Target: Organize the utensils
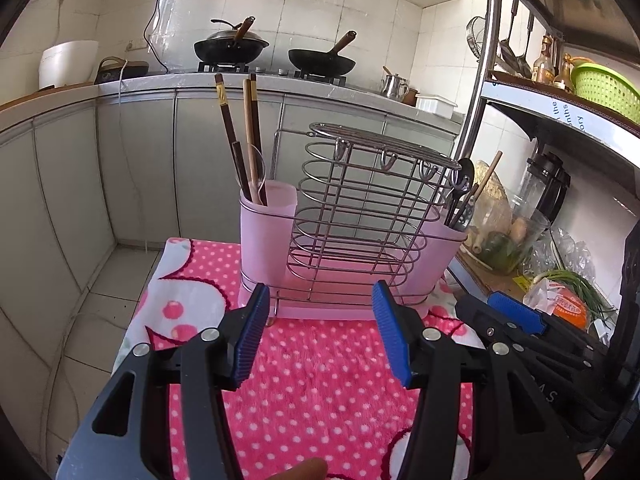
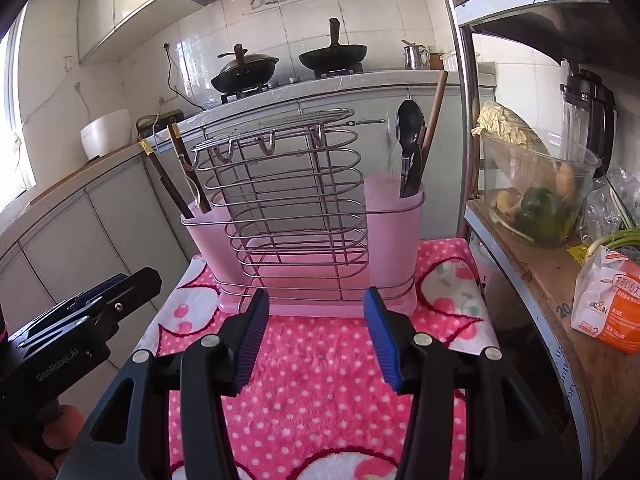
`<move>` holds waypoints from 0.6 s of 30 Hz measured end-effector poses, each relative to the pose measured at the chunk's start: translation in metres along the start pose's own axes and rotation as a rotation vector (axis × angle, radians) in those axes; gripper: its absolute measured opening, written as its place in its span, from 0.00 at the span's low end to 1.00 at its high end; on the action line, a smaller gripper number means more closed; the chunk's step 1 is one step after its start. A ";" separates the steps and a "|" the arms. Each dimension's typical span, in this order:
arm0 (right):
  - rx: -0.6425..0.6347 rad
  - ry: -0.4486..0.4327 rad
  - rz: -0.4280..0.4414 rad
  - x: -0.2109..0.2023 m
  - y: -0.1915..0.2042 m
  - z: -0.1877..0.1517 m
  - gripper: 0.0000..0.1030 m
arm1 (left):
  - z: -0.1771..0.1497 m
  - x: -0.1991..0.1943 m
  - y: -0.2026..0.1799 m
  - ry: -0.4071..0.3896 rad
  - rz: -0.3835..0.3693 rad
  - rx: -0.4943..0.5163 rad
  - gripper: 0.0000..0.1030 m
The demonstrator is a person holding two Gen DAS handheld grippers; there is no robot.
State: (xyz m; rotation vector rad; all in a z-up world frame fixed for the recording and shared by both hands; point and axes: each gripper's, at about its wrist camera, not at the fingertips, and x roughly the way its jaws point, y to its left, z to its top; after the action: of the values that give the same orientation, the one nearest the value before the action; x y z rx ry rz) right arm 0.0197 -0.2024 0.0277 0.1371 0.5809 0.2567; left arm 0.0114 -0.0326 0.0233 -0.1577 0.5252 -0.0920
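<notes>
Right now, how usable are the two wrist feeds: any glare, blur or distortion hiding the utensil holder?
Left wrist view: sharp and evenly daylit; the utensil holder reads clearly, fisheye bending the cabinets at the edges. Right wrist view: a bright window at far left is washed out, the wall tiles show glare, but the holder and black spoon stay crisp.

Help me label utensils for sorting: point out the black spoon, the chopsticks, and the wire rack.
black spoon (image 2: pixel 410 122), right wrist view, on its bowl.
chopsticks (image 1: pixel 225 114), left wrist view, on the dark stick's upper shaft.
wire rack (image 1: pixel 356 216), left wrist view, on its front wires.
</notes>
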 end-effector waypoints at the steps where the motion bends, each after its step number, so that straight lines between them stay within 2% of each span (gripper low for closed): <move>1: -0.001 -0.001 -0.006 0.000 0.001 0.000 0.47 | -0.001 0.000 0.000 0.002 0.000 -0.001 0.52; 18: -0.022 0.006 -0.014 0.000 0.007 0.001 0.47 | -0.004 -0.003 -0.001 0.010 0.004 0.004 0.52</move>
State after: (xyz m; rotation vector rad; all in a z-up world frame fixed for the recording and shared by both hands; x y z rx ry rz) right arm 0.0185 -0.1957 0.0296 0.1105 0.5850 0.2499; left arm 0.0069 -0.0336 0.0214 -0.1530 0.5349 -0.0901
